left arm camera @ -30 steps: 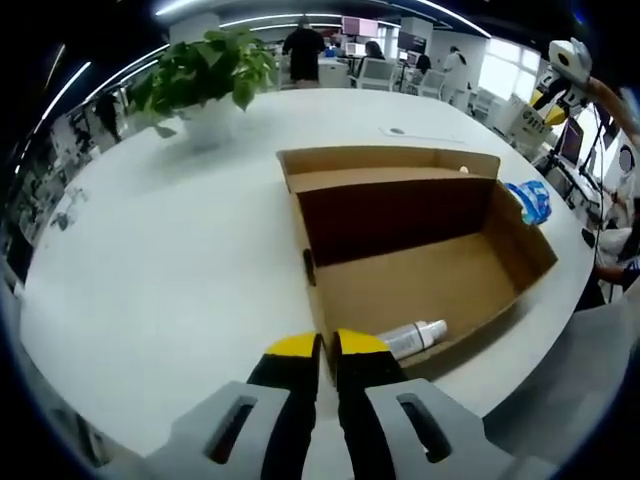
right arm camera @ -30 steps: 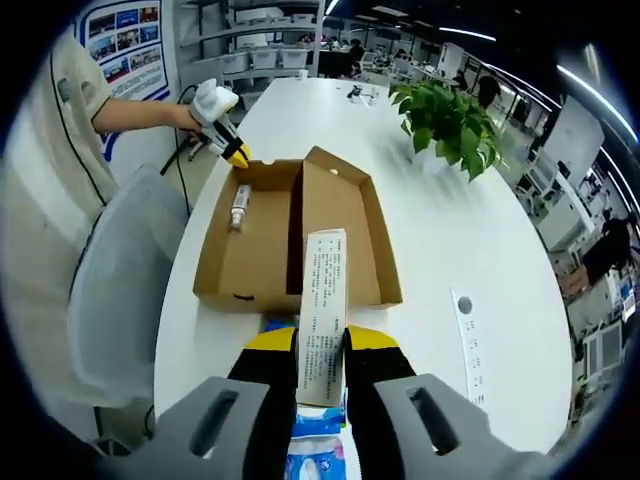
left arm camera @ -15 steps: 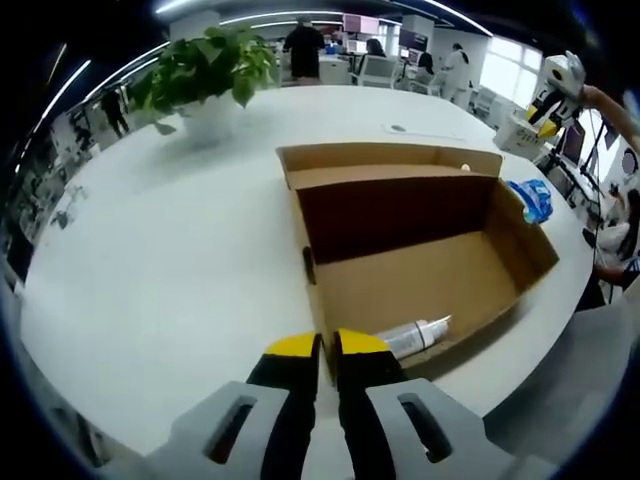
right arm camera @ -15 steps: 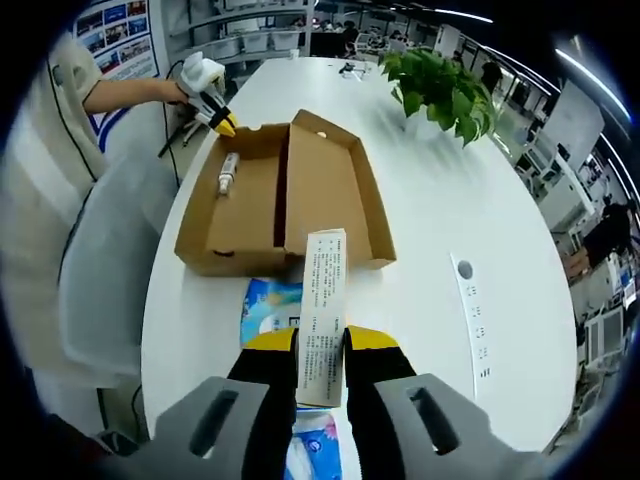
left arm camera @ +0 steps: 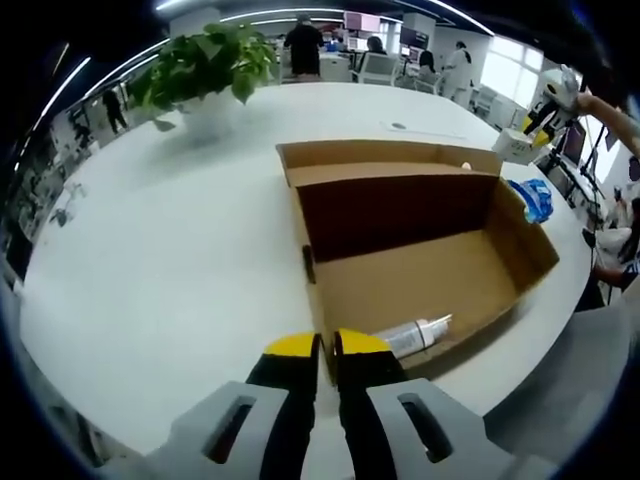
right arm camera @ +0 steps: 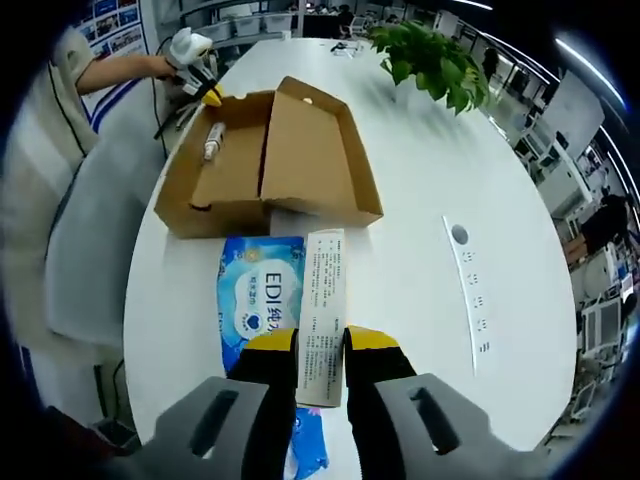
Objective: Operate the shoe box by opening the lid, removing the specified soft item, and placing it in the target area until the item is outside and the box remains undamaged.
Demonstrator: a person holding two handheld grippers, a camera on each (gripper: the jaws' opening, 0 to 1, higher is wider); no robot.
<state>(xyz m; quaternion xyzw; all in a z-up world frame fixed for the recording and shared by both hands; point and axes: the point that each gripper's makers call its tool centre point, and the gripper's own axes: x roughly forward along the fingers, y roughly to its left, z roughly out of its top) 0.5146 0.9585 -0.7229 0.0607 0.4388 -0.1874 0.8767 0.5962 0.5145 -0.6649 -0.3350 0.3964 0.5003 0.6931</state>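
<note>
Between right fingers: printed carton.

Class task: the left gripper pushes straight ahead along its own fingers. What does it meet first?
Probably the shoe box: the left gripper looks shut on its near wall already. Beyond lies the white bottle inside, slightly right; depth is uncertain.

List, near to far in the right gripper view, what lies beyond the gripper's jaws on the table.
right gripper shut on the white printed box → blue wipes pack → shoe box → potted plant
</note>
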